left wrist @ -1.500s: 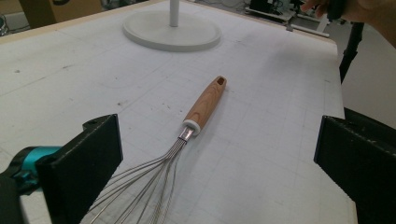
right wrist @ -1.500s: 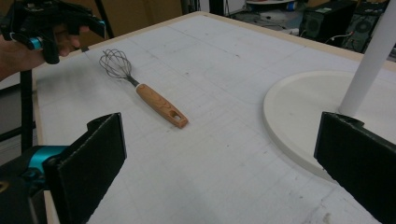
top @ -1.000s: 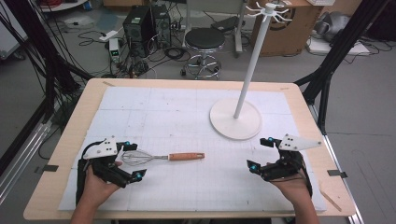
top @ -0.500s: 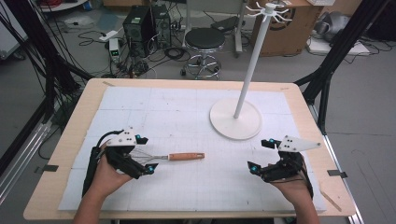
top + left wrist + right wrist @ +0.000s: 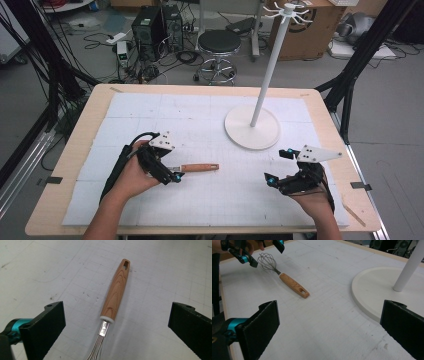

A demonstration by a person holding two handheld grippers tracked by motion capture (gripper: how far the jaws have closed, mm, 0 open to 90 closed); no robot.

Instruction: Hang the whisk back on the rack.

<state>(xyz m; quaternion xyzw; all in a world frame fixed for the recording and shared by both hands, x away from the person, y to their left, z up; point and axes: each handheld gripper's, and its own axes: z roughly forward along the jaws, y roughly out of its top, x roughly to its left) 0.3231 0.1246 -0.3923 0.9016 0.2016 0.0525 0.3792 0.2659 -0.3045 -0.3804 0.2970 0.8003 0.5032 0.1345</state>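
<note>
The whisk (image 5: 115,293) is seen to have a handle of varnished wood with a clear grain and a slight sheen, a white plastic collar, and wires and a neck of bright, polished metal. The jaws of the left gripper (image 5: 112,327) look like matt black plastic, with glossy teal metal at the joint. The table (image 5: 90,125) is edged in pale wood and covered by matt white gridded sheet, scuffed in places. The stand (image 5: 252,127) is finished in smooth matt white.

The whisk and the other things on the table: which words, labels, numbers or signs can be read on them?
None can be read.
Whisk: small stamped marks on the metal collar below the wooden handle, too blurred to read.
White mat: faint grid lines, no writing.
Stand base: plain white.
</note>
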